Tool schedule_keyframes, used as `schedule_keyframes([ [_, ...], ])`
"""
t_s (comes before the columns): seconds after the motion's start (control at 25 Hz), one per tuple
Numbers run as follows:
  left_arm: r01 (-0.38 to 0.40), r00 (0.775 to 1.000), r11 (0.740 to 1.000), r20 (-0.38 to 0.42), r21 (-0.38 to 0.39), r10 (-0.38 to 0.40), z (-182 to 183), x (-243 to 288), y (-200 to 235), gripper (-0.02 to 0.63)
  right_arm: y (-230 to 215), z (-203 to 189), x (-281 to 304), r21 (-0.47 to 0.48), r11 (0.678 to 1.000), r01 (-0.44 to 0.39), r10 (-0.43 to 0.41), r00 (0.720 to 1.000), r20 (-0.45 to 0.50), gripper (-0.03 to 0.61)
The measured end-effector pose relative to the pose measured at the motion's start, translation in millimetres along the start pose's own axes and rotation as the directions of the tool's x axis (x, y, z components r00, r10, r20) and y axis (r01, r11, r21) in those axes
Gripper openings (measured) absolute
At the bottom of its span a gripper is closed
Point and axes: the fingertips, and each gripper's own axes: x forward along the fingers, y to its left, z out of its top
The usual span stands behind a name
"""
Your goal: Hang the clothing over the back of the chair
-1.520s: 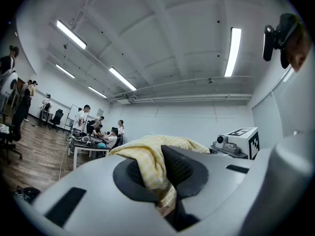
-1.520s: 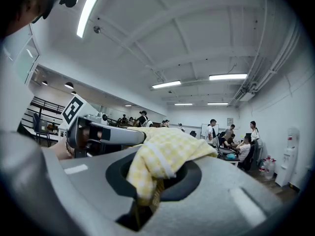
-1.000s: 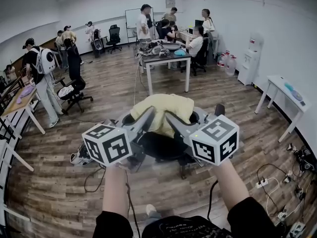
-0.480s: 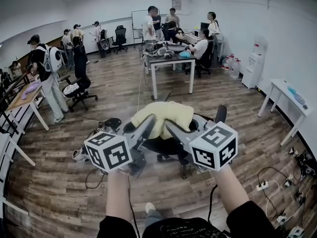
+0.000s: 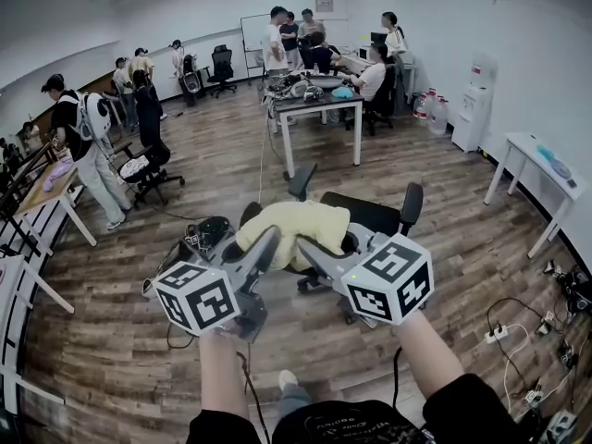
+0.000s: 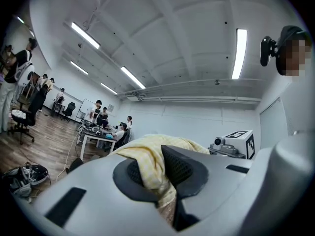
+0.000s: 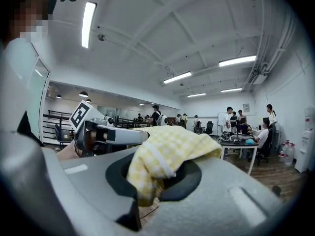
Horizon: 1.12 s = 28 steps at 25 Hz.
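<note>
A pale yellow checked garment [image 5: 298, 230] hangs bunched between my two grippers, held in the air in front of a black office chair [image 5: 366, 215]. In the head view my left gripper [image 5: 267, 240] is shut on the garment's left side. My right gripper [image 5: 306, 247] is shut on its right side, close beside the left. In the left gripper view the yellow cloth [image 6: 147, 162] is pinched between the dark pads [image 6: 179, 168]. In the right gripper view the checked cloth [image 7: 165, 154] drapes over the jaws, with the left gripper [image 7: 101, 133] beyond it. The chair's seat is hidden behind the garment.
A dark bag [image 5: 209, 234] and cables [image 5: 176, 336] lie on the wood floor to the left. Behind the chair stands a desk [image 5: 314, 109] with several people around it. A white table [image 5: 541, 169] is at the right wall, and power strips [image 5: 529, 398] are at bottom right.
Both grippers have sunk together with the garment, which now sits lower in the head view. More of the black chair's back and armrests shows behind it. The grips are unchanged.
</note>
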Motion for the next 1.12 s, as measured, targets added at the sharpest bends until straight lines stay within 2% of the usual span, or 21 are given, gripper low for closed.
schedule_keyframes([
  [0.2, 0.009, 1.0, 1.0, -0.016, -0.002, -0.009, -20.1, -12.2, -4.6, 0.038, 13.9, -19.2, -4.8, 0.026, 0.999, -0.019, 0.02, 1.0, -0.018, 0.038],
  [0.48, -0.017, 0.998, 1.0, -0.053, -0.012, 0.017, -49.4, -34.5, -7.2, 0.038, 38.1, -49.5, -8.2, 0.043, 0.997, -0.058, 0.059, 0.997, -0.039, 0.038],
  [0.68, -0.015, 1.0, 0.997, -0.024, -0.076, 0.013, -68.2, -48.7, -11.5, 0.038, 54.2, -65.9, -14.1, 0.089, 0.993, -0.082, 0.087, 0.995, -0.056, 0.038],
  [0.84, -0.003, 0.999, 0.998, -0.043, -0.057, 0.0, -78.4, -59.5, -10.6, 0.039, 66.3, -77.1, -12.6, 0.1, 0.992, -0.078, 0.083, 0.995, -0.05, 0.038],
  [1.0, -0.002, 0.998, 0.998, -0.055, -0.059, -0.001, -89.1, -67.4, -7.4, 0.038, 75.7, -89.5, -11.4, 0.155, 0.984, -0.091, 0.101, 0.993, -0.058, 0.038],
  [1.12, 0.015, 0.998, 0.998, -0.054, -0.059, -0.019, -96.1, -65.7, -9.0, 0.039, 77.7, -96.8, -15.9, 0.172, 0.982, -0.071, 0.085, 0.994, -0.072, 0.038],
])
